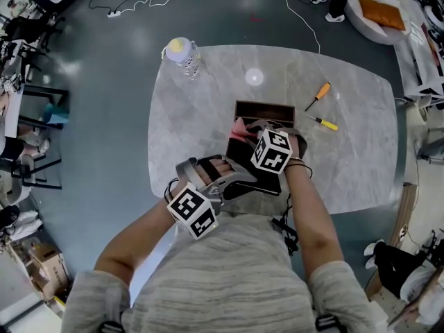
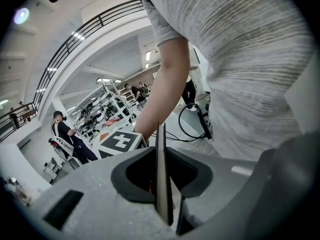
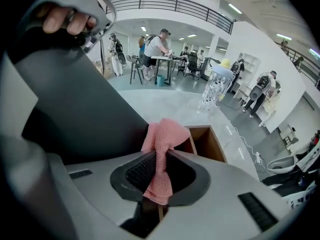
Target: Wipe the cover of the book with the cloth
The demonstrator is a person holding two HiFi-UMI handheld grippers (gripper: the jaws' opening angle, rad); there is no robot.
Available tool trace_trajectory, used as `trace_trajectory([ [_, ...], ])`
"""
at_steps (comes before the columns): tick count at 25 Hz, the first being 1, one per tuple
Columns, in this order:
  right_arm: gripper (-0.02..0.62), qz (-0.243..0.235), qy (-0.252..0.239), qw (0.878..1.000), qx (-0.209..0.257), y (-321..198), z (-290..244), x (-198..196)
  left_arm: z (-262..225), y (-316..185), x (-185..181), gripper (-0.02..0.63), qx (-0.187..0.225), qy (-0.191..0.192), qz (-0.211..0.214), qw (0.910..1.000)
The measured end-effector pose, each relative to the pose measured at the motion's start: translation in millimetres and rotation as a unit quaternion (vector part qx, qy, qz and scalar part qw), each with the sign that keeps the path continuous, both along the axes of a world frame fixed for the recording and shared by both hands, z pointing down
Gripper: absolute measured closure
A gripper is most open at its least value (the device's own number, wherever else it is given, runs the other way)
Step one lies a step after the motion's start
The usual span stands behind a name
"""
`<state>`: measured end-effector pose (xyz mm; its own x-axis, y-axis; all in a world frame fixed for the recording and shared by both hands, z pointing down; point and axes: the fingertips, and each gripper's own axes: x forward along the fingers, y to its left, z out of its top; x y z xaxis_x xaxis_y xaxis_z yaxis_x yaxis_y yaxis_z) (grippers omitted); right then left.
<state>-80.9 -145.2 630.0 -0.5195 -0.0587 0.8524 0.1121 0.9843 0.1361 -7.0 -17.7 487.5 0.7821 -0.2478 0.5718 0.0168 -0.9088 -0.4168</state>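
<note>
My left gripper (image 1: 230, 183) (image 2: 162, 184) is shut on the edge of a thin black book (image 1: 244, 161), which shows as a dark slab (image 2: 161, 174) between its jaws. The book is held near the table's front edge, in front of the person's body. A pink cloth (image 1: 239, 127) (image 3: 161, 149) is pinched in my right gripper (image 1: 247, 132) (image 3: 159, 176), which is shut on it. The cloth's bunched end sticks out past the jaws, right beside the book's dark cover (image 3: 75, 114). Whether cloth and cover touch I cannot tell.
A brown wooden box (image 1: 262, 109) (image 3: 207, 141) stands open just behind the book. A clear bottle with a yellow cap (image 1: 184, 53) (image 3: 214, 91) sits at the marble table's (image 1: 361, 151) far left. Two screwdrivers (image 1: 319, 94) (image 1: 325, 123) lie to the right.
</note>
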Motion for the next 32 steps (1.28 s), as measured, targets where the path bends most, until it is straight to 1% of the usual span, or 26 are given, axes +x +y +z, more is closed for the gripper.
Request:
trace_trajectory([
  [6,0.535,-0.007,0.010,1.000,-0.012,6,-1,-2,-2,1,-1,0.531,-0.003,0.005,0.002,1.0000],
  [9,0.535,-0.020,0.002,0.999,-0.025,15,-10,-3,-3,0,0,0.531,-0.005,0.008,0.003,1.0000],
  [13,0.535,-0.037,-0.027,0.998,-0.041,27,-32,1,-3,-3,5,0.531,-0.004,0.007,0.005,1.0000],
  [19,0.535,-0.049,-0.090,0.992,-0.076,56,-78,3,0,-1,0,0.531,-0.003,0.006,0.008,0.9999],
  [23,0.535,-0.038,-0.142,0.982,-0.116,69,-108,10,0,-1,-1,0.531,-0.003,0.006,0.008,0.9999],
  [27,0.535,-0.010,-0.173,0.973,-0.154,75,-120,21,-1,-1,-1,0.531,-0.005,0.007,0.006,0.9999],
  [30,0.535,0.009,-0.192,0.967,-0.169,76,-124,25,-1,-1,-1,0.531,-0.006,0.006,0.004,1.0000],
  [32,0.535,0.021,-0.201,0.965,-0.168,74,-125,31,0,-2,0,0.531,-0.005,0.006,0.002,1.0000],
])
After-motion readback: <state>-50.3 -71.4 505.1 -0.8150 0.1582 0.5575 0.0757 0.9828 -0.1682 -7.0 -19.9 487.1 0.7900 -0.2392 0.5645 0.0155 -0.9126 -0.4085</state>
